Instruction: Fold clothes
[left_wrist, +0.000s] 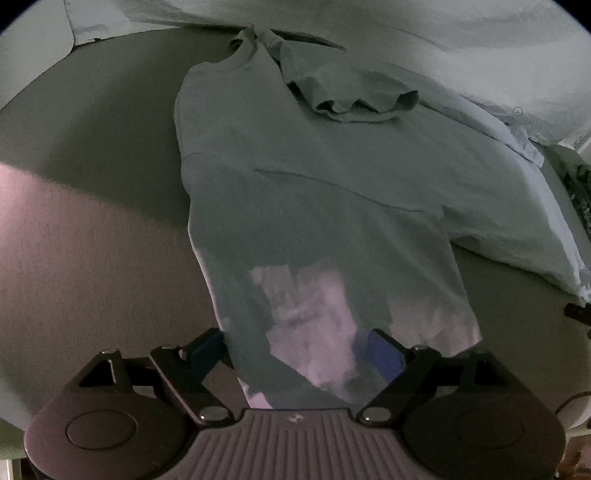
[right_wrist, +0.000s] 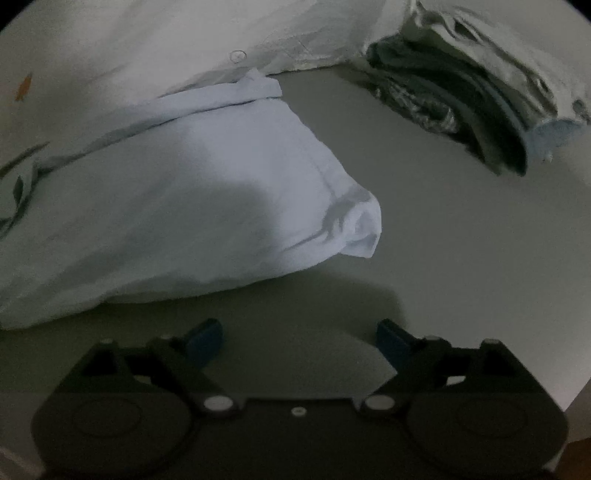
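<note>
We have a pale blue T-shirt (left_wrist: 314, 192) lying on the bed (left_wrist: 92, 229), its hem toward us and one sleeve (left_wrist: 354, 99) flopped back over the chest near the far edge. Our left gripper (left_wrist: 301, 345) stands spread wide with the hem between the fingers; we cannot tell whether the pads touch the cloth, but they do not pinch it. Our right gripper (right_wrist: 297, 334) is also spread, over bare sheet just short of the shirt's other sleeve (right_wrist: 354, 221), with nothing between its fingers. We judge both sit here to take hold for a fold. A heap of white bedding (right_wrist: 147, 40) crowds the far edge, and a stack of folded clothes (right_wrist: 461, 96) sits toward the far right corner, so open room lies on the bare sheet to the left and right of the shirt.
</note>
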